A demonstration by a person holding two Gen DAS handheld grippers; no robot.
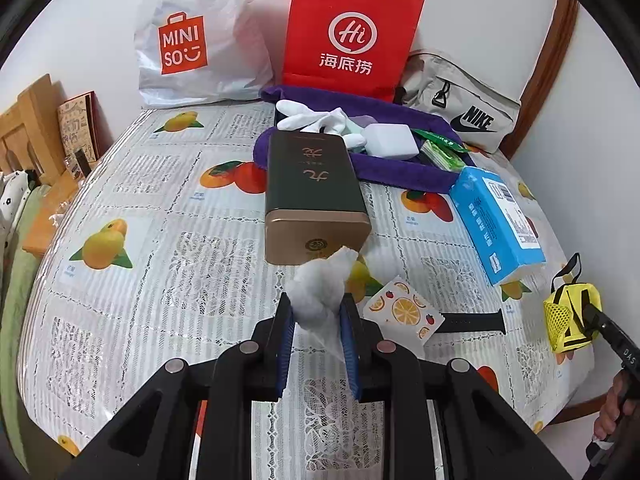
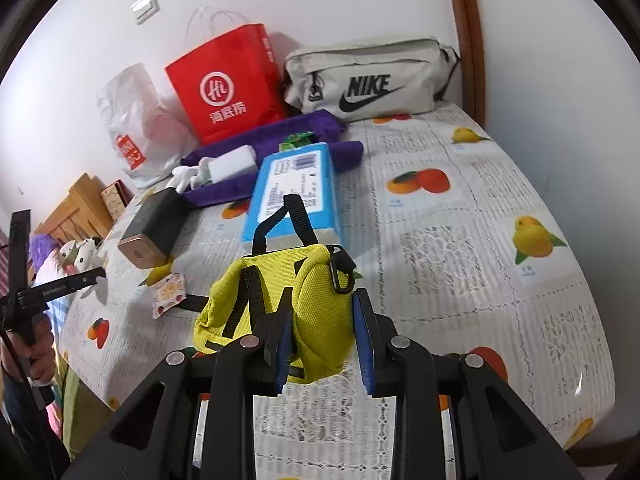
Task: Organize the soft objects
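My left gripper (image 1: 317, 308) is shut on a crumpled white tissue (image 1: 320, 284), held above the table in front of a dark tea tin (image 1: 314, 192). My right gripper (image 2: 322, 304) is shut on a small yellow pouch (image 2: 296, 304) with black straps, lifted over the tablecloth; the same yellow pouch (image 1: 572, 316) shows at the right edge of the left wrist view. A purple towel (image 1: 400, 168) at the back carries white gloves (image 1: 308, 118), a white block (image 1: 390, 140) and green packets (image 1: 440, 152). A blue tissue pack (image 1: 496, 216) lies to its right.
A white Miniso bag (image 1: 200, 36), a red paper bag (image 1: 352, 36) and a grey Nike pouch (image 1: 460, 108) lean on the back wall. A fruit-print sticker card (image 1: 404, 312) and a black strap (image 1: 472, 322) lie near my left gripper. Wooden furniture (image 1: 28, 124) stands left of the table.
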